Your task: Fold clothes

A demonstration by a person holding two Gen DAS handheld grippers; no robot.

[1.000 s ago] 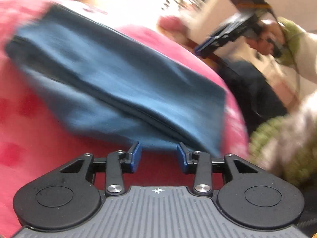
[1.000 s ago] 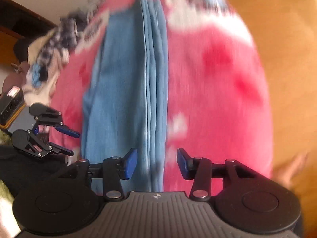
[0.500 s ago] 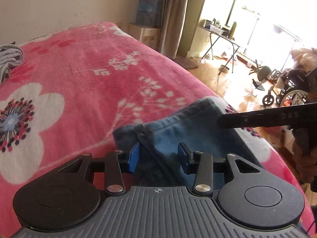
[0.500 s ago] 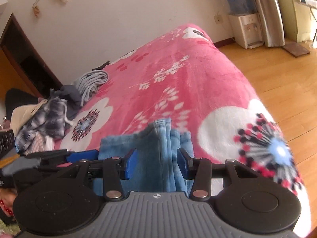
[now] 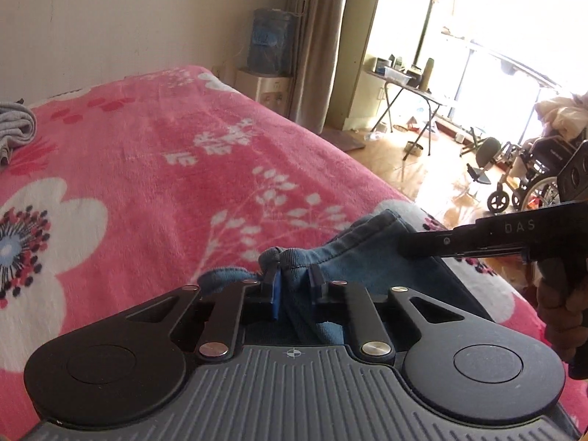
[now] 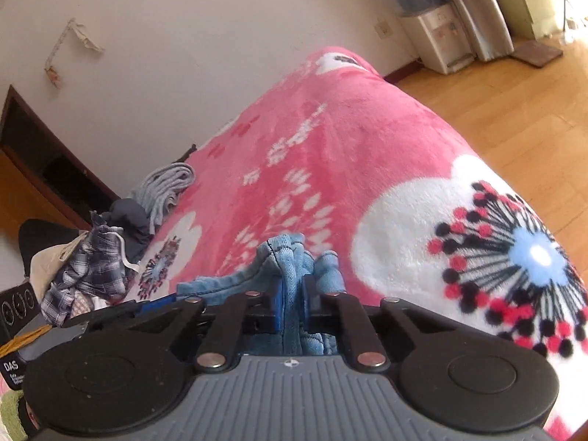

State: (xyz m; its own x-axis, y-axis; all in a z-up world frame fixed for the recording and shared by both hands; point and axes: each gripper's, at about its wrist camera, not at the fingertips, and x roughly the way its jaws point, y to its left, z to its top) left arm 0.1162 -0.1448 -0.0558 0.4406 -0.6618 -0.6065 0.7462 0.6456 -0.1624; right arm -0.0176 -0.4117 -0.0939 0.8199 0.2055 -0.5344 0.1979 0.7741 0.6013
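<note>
Blue denim garment [image 6: 290, 257], fleecy pink blanket [image 5: 147, 169]

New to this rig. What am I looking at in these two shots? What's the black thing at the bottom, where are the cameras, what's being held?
There is no robot here. A person carries one hand-held gripper in each hand, and each has a fisheye camera looking forward along its two fingers. The black and grey shape at the bottom of each picture is the tool's own body.

The left wrist view shows the left hand-held gripper, shut on a bunched edge of the blue garment. The right hand-held gripper, seen in its own view, is shut on the same garment.

The garment lies on a bed under a pink flowered blanket. A pile of other clothes sits at the blanket's far side.
</note>
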